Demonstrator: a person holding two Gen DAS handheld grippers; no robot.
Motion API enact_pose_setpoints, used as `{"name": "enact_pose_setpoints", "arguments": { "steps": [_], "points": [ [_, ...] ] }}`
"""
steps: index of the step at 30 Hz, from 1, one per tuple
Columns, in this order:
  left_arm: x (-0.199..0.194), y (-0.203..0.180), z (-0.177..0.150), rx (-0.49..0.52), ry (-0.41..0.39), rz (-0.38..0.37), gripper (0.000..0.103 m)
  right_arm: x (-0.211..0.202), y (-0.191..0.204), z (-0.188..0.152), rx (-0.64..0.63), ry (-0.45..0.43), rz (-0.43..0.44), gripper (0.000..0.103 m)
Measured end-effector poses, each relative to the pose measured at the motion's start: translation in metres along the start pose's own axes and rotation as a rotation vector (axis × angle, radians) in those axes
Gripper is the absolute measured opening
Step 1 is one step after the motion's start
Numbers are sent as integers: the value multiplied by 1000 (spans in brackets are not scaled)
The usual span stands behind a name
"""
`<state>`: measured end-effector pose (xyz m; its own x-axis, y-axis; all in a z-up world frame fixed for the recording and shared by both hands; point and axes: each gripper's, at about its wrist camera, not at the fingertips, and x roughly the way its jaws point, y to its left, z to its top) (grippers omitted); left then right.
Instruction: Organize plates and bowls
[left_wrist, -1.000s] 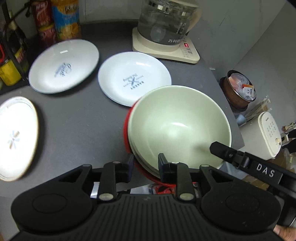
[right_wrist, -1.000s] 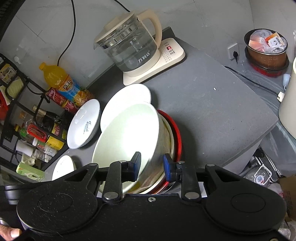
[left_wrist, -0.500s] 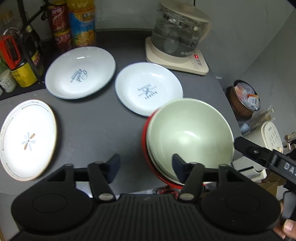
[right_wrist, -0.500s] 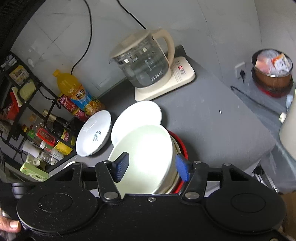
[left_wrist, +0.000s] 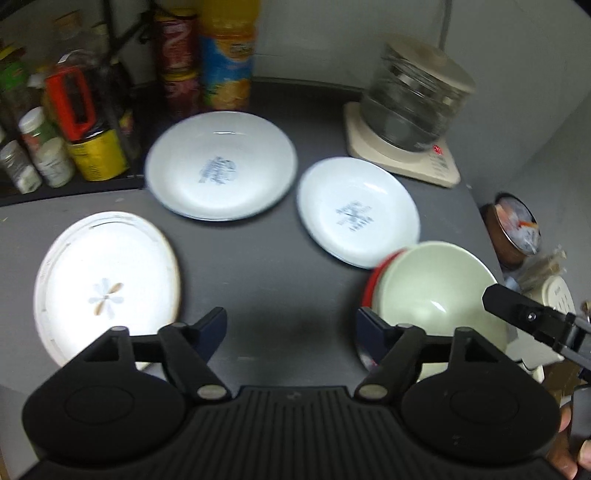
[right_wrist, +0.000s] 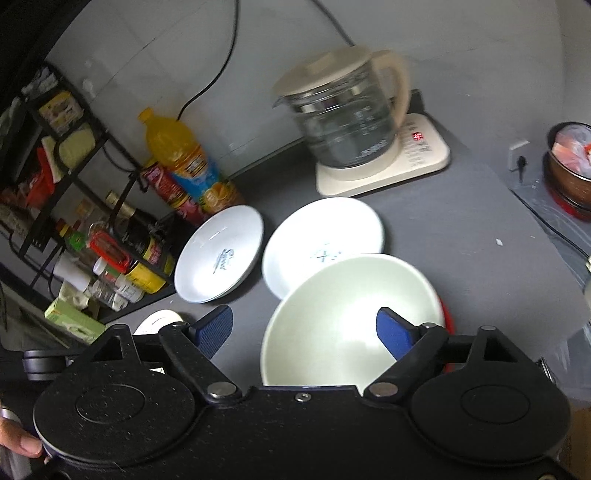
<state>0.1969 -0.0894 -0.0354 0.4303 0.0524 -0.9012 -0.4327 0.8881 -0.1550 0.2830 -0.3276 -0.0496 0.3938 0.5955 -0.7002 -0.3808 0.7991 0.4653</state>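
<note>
Resting by right fingers (left_wrist: 373, 334): bowl (left_wrist: 436, 291)

Left gripper (left_wrist: 291, 326): matte black housing, ribbed centre panel, round side discs, silver pivot screws, dark blue pads. Right gripper (right_wrist: 304, 328): speckled black shell, brighter blue textured pads (right_wrist: 212, 330).

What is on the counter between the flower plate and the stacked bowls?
Nothing: the left wrist view shows bare counter between the flower plate and the stacked bowls.

On the dark grey countertop (left_wrist: 266, 258) sit three white plates (left_wrist: 221, 166), a stacked pale green bowl (left_wrist: 436, 291), a kettle base (left_wrist: 402, 158) and, seemingly, bottles (left_wrist: 225, 55).
</note>
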Motion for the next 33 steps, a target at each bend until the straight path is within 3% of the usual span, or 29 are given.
{"name": "enact_pose_setpoints", "arguments": {
  "steps": [3, 10, 33],
  "points": [
    [-6, 15, 4, -20, -10, -9, 80, 9, 16, 3, -36, 11, 20, 96],
    [-10, 49, 4, -80, -7, 24, 83, 33, 55, 4, -156, 58, 54, 102],
    [-8, 136, -20, -310, 20, 103, 83, 94, 133, -4, -429, 185, 69, 103]
  ]
}}
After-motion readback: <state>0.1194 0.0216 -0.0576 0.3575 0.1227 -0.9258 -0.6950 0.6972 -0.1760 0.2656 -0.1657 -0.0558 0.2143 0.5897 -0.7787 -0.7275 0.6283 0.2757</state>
